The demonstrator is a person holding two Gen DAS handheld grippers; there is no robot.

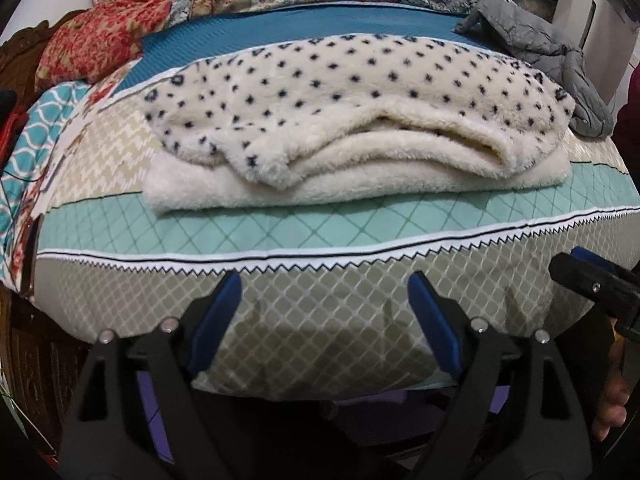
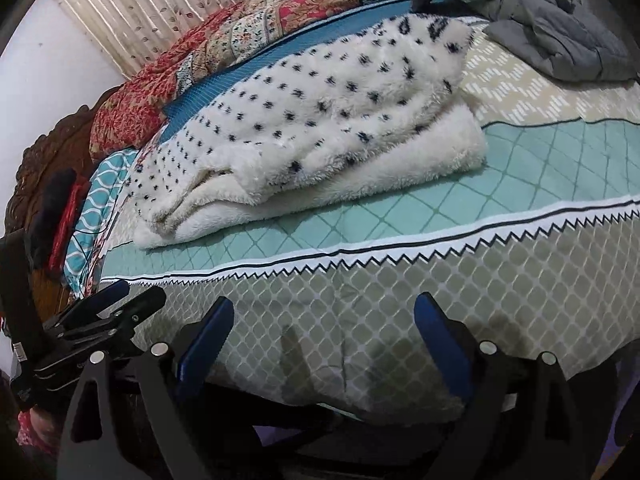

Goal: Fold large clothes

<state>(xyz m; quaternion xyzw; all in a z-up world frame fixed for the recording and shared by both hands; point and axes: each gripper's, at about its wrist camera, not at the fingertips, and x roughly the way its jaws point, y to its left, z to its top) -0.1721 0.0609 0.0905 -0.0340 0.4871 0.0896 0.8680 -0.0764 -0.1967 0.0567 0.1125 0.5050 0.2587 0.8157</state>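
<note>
Underneath, patterned bedspread [image 1: 400, 216] with folded fleece garment [image 1: 320, 120], curtain [image 2: 132, 12] behind.

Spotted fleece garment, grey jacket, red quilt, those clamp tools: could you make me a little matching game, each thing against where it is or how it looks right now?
Things:
1. cream fleece garment with dark spots
2. grey puffy quilted jacket
3. red floral patchwork quilt
4. left gripper and right gripper

Descriptions:
A. bunched along the bed's far edge by the curtain
B. jaws apart, holding nothing, near the bed's front edge
C. folded in layers mid-bed
D. crumpled at the far right corner

Pairs: 1-C, 2-D, 3-A, 4-B
</note>
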